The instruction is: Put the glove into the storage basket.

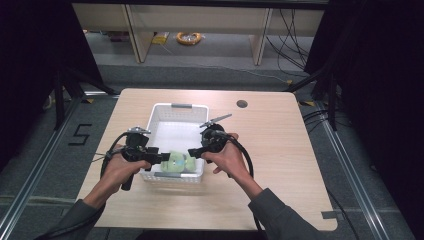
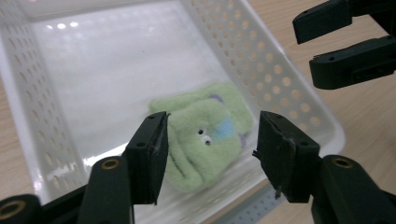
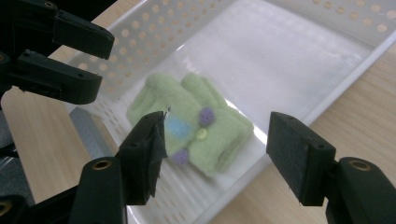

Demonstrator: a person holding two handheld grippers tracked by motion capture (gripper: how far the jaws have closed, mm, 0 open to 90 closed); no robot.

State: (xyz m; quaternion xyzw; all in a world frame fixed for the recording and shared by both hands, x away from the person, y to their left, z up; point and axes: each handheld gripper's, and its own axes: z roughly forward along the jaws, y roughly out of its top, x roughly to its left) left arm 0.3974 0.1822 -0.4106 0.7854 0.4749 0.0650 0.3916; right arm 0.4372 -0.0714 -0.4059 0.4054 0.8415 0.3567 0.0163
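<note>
With the left gripper (image 1: 161,157) and right gripper (image 1: 194,153) both wide and empty above the green plush toy (image 1: 176,162) lying in the white basket (image 1: 178,106) at lower centre, we judged a careless retreat could snag its rim.

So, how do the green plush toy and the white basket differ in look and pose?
The green plush toy is soft, fuzzy and folded, with eyes, a blue patch and purple spots; the white basket is hard plastic with perforated walls. The toy lies inside, at the near end; the basket stands on the wooden table. Neither is gripped by a claw.
</note>
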